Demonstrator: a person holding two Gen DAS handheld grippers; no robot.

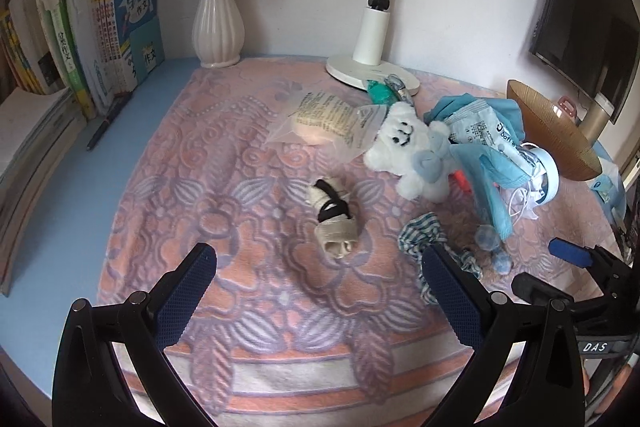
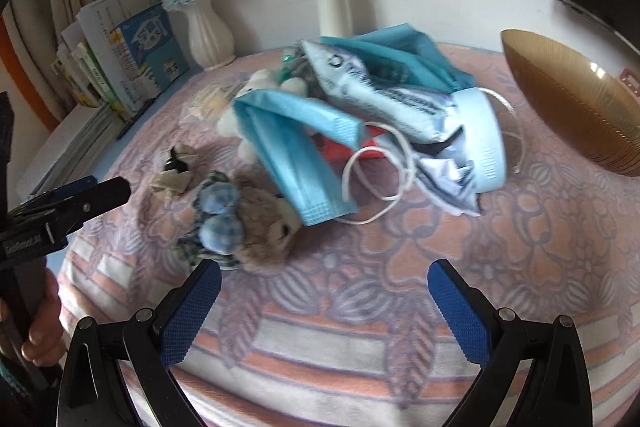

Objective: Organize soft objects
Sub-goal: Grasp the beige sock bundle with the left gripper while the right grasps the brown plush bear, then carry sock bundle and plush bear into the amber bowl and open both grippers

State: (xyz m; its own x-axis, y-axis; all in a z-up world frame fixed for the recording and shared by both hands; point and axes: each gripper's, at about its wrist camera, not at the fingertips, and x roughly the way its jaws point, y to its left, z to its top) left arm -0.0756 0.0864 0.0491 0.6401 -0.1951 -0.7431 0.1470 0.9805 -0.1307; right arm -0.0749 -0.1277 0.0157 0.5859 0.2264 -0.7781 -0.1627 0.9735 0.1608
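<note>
The left gripper (image 1: 316, 291) has its jaws spread wide and holds nothing; it hovers above the pink and lilac patterned towel (image 1: 248, 187) that covers the table. The right gripper (image 2: 324, 301) is likewise spread wide and empty, positioned above the same towel. The soft objects lie on the towel ahead of both grippers. A beige rolled sock with a black band (image 1: 333, 221) lies alone, directly ahead of the left gripper. A white plush bear (image 1: 408, 151) lies further back, touching a clear plastic bag (image 1: 320, 125). A checked blue cloth (image 1: 424, 231) lies just beside the left gripper's right finger. In the right wrist view, a brown plush toy with blue checked ears (image 2: 248, 227) lies just ahead of the right gripper, partly under a blue face mask (image 2: 292, 155). A tissue packet (image 2: 384, 99) rests in the same pile. A brown ribbed bowl (image 2: 568, 99) stands apart at the right.
</note>
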